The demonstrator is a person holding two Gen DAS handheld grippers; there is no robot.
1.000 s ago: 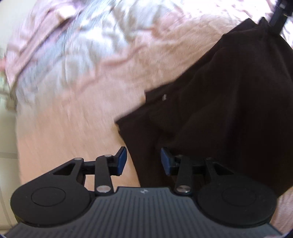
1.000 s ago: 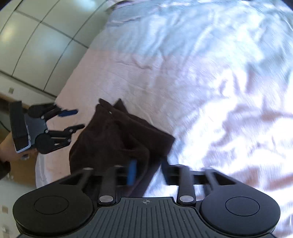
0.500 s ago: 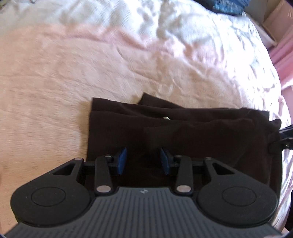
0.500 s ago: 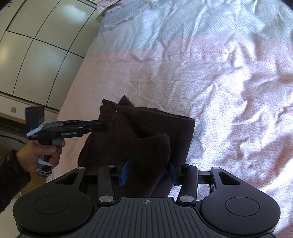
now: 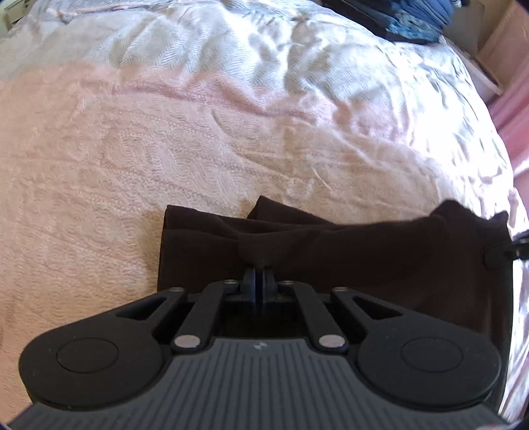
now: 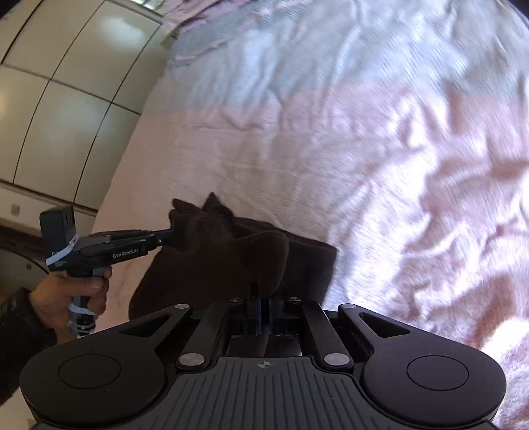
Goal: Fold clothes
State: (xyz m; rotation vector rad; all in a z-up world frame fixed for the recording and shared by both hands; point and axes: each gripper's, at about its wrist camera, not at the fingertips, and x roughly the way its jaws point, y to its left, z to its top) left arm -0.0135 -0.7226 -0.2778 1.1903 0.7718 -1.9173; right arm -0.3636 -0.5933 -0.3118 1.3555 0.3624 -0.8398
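Now, left wrist view: left tool (image 5: 259, 281) has its blue-padded fingers pressed together on a pinched bunch of the dark garment (image 5: 363, 261). Cloth rises in a small peak right at the fingertips. The garment is dark brown to black, lying in folded layers across the bed (image 5: 165, 149), its left edge straight and flat on the bedspread. A second layer's corner pokes out along the far edge. At the far right edge of this view the cloth lifts into a point, where a bit of the right tool (image 5: 519, 246) shows; its fingers cannot be made out from here.

Right wrist view: right tool (image 6: 261, 306) is clamped shut on a fold of the same garment (image 6: 231, 258), the cloth bulging up just ahead of the pads. Across the garment, the left tool (image 6: 165, 238) comes in from the left side, held by the left hand (image 6: 71, 294) in a dark sleeve, tips buried in the cloth's far edge. The garment spans between the two tools, bunched and raised in the middle, with its lower part resting on the bed (image 6: 363, 149).

Bedspread is pink with a textured weave, turning to pale blue-grey farther off, wrinkled throughout. Pale panelled wall (image 6: 66, 99) beside the bed. Blue fabric pile (image 5: 413, 16) at the bed's far corner, blurred.
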